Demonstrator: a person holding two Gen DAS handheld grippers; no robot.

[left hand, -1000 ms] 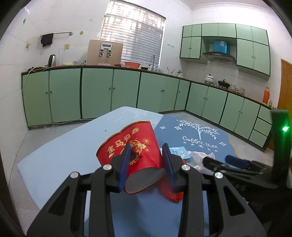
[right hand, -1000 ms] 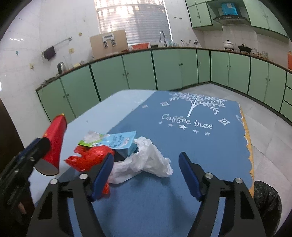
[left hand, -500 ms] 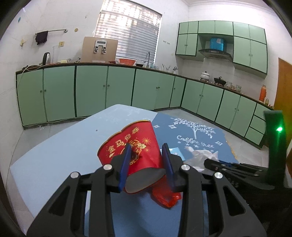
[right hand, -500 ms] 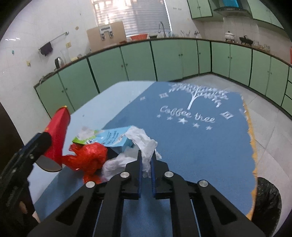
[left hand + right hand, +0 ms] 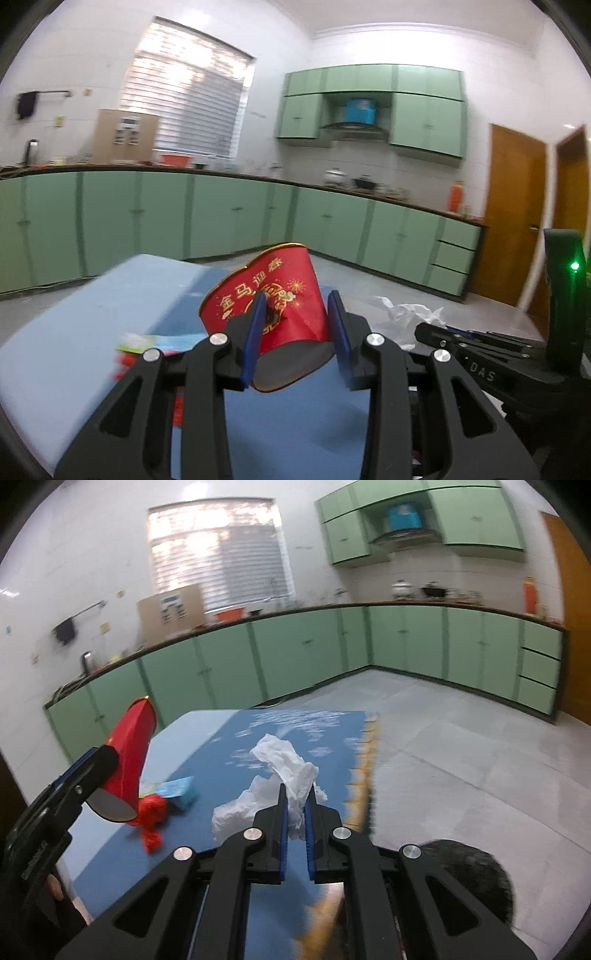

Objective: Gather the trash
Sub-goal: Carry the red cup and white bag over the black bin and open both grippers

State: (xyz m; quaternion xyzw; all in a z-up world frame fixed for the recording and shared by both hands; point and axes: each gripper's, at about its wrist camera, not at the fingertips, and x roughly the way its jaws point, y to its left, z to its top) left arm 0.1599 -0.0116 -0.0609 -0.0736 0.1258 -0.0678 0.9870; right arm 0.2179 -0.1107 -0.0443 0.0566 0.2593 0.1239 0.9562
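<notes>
My left gripper is shut on a squashed red paper cup with gold lettering, held above the blue table; the cup also shows in the right wrist view. My right gripper is shut on a white crumpled tissue, lifted off the blue tablecloth; the tissue also shows in the left wrist view. A red crumpled wrapper and a light-blue carton lie on the table to the left.
A black trash bag sits on the floor at the table's right edge. Green cabinets line the walls. A wooden door stands at the far right. The floor is grey tile.
My right gripper closed on the white tissue and lifted it, swinging right. My left gripper, still holding the red cup, also rose and turned right.
</notes>
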